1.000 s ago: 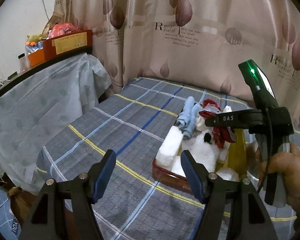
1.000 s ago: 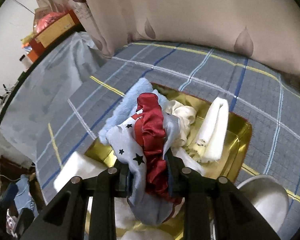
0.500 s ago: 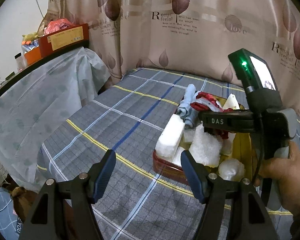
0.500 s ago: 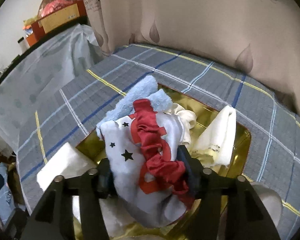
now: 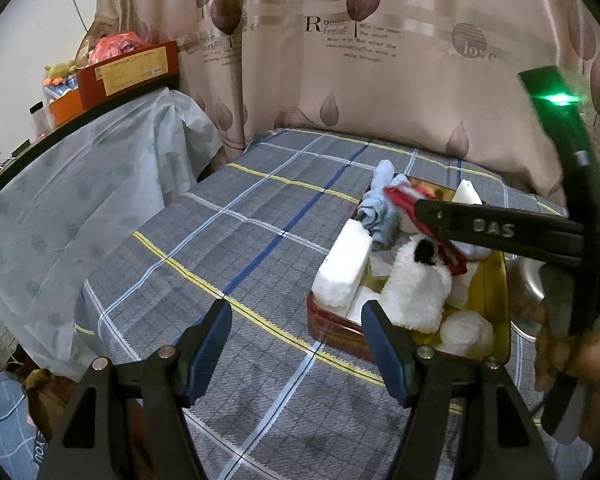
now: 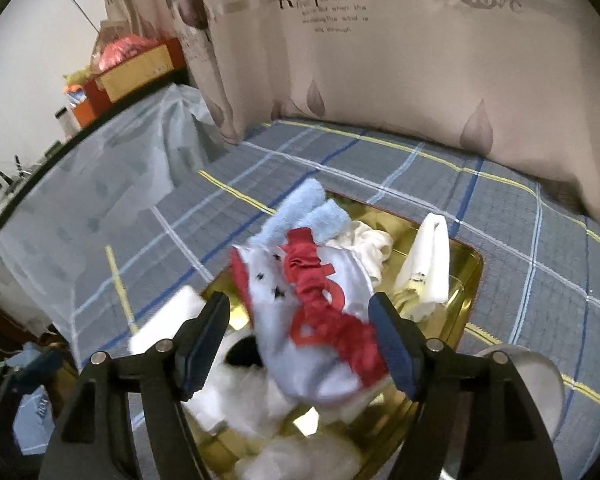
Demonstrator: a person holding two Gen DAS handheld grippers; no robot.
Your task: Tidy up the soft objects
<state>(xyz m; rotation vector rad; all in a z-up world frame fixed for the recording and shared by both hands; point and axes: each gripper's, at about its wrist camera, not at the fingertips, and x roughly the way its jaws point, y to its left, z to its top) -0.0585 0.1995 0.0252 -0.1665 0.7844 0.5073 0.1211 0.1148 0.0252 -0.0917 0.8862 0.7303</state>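
A gold tray [image 6: 473,261] with red outer walls [image 5: 332,330] sits on the plaid bed cover, piled with soft things. On top lies a white star-print cloth with a red ruffle [image 6: 320,292], beside a light blue towel [image 6: 308,208]. My right gripper [image 6: 298,312] hangs just over the pile, jaws opening. The star cloth lies between them; the left pad stands clear of it. A fluffy white toy [image 5: 416,292], a white rolled towel [image 5: 344,268] and a folded white cloth [image 6: 428,264] also fill the tray. My left gripper [image 5: 296,320] is open and empty, nearer than the tray.
A metal bowl [image 6: 520,376] stands right of the tray. A person's hand [image 5: 560,360] holds the right gripper's handle. A curtain [image 5: 380,80] closes off the back. At the left, a plastic-covered shelf [image 5: 100,184] carries boxes [image 5: 128,72]. The bed's left half is bare cover.
The right jaws, shut on the star cloth a second ago, have spread apart and let it settle on the pile. That gripper has drawn back and up a little. The left gripper has barely shifted.
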